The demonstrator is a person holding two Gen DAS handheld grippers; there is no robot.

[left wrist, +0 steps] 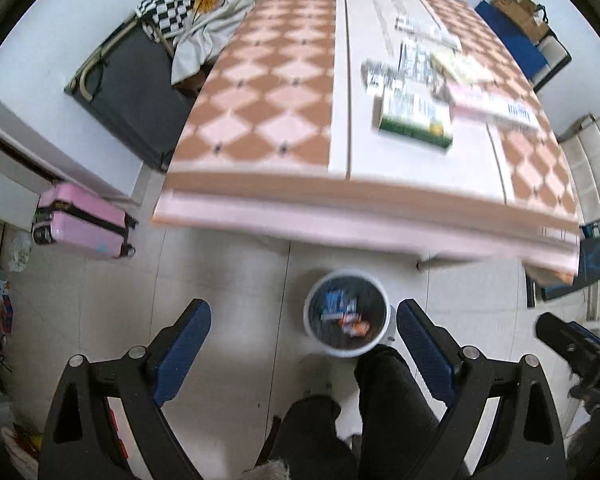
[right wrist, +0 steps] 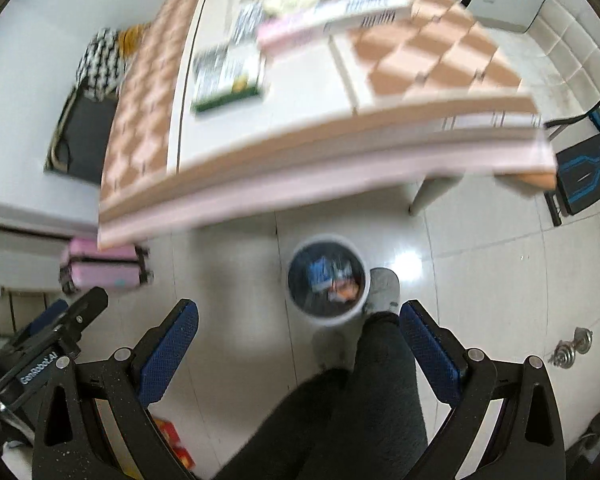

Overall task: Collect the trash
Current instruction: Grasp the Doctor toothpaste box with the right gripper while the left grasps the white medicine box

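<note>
A white bin [left wrist: 347,312] with a dark liner stands on the floor below the table edge, holding blue and orange wrappers; it also shows in the right wrist view [right wrist: 327,280]. My left gripper [left wrist: 304,320] is open and empty above the floor beside the bin. My right gripper [right wrist: 299,320] is open and empty, also above the floor by the bin. On the table [left wrist: 284,92] lie a green-edged box [left wrist: 414,118], a pink box [left wrist: 492,106] and several printed packets [left wrist: 404,64]. The green-edged box [right wrist: 228,80] and pink box [right wrist: 324,20] show blurred in the right wrist view.
The checkered table [right wrist: 420,80] has a pink front edge. A pink suitcase [left wrist: 82,222] lies on the floor at left. The person's dark-trousered legs [left wrist: 384,400] and a grey shoe [right wrist: 384,290] are beside the bin. A white padded chair [left wrist: 596,152] stands right.
</note>
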